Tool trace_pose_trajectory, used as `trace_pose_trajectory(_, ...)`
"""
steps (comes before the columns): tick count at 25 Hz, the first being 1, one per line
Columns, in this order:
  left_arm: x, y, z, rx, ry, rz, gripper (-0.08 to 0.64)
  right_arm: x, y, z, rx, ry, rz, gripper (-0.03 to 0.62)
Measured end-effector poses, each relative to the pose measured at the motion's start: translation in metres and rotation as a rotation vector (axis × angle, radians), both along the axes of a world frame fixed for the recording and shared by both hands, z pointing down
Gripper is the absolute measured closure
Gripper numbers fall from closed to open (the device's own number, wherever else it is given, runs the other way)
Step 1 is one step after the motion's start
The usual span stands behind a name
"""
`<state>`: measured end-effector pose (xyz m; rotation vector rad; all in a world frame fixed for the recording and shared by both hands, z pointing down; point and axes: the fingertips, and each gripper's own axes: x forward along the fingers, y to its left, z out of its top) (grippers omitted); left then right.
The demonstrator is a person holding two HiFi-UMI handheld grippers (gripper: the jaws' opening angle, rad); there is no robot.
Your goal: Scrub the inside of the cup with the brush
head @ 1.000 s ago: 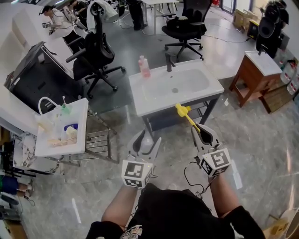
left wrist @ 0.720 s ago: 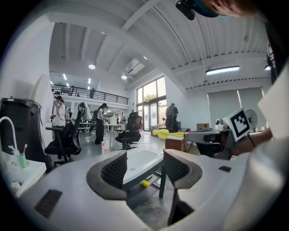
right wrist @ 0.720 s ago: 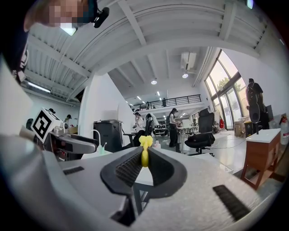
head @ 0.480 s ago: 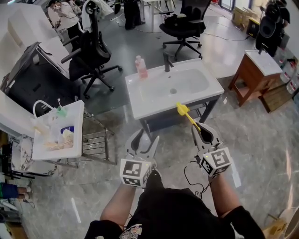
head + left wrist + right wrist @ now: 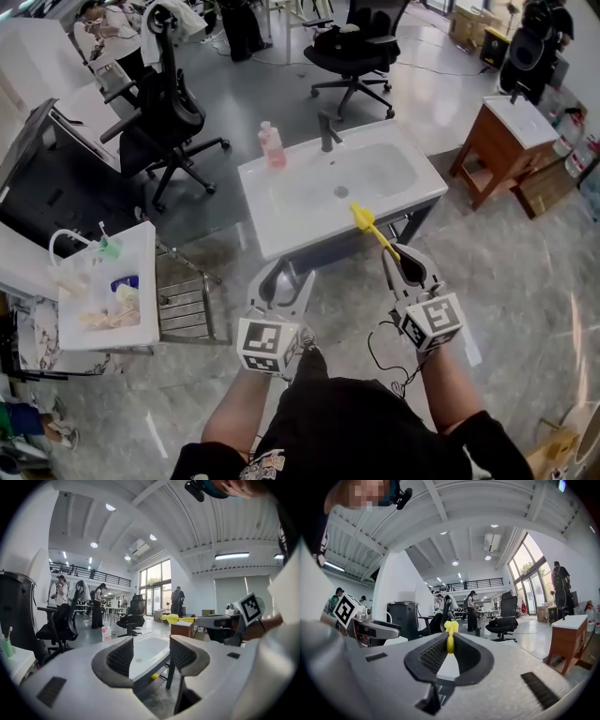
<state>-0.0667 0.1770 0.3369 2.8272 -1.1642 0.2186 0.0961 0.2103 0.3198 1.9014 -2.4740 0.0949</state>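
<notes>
My right gripper [image 5: 401, 259] is shut on the handle of a yellow brush [image 5: 367, 225], whose head points forward over the front edge of the white sink [image 5: 281, 220]. In the right gripper view the brush [image 5: 450, 637] stands pinched between the ribbed pads [image 5: 436, 656]. My left gripper [image 5: 286, 277] hovers open and empty above the floor in front of the sink. Through its jaws in the left gripper view [image 5: 151, 653] I see the basin and, to the right, the brush [image 5: 174, 618]. I can make out no cup near the grippers; a small green cup [image 5: 110, 248] stands on the side table.
A black faucet [image 5: 325, 131] and a pink bottle [image 5: 271, 145] stand at the sink's back. A white side table [image 5: 141, 309] with toiletries and a wire rack [image 5: 187, 305] are on the left, a wooden cabinet [image 5: 497, 141] on the right, office chairs [image 5: 164, 122] behind.
The whole view has shifted: the sink has come closer and the side table has slid down and left. Both grippers keep the same pose, the right still holding the brush.
</notes>
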Motion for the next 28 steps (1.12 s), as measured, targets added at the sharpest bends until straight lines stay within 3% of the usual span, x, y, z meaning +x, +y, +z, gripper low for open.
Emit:
trace_pose_trajectory(18,-0.025,-0.159,0.03,-0.054,-0.01,0.084,0.331,-0.026,-0.159,0.009,-0.065,0.046,0.066,0.554)
trace_pose_trajectory(28,-0.021,-0.199,0.035,-0.055,-0.011,0.136,0.331,-0.026,-0.199,-0.002,-0.048,0.064,0.094,0.554)
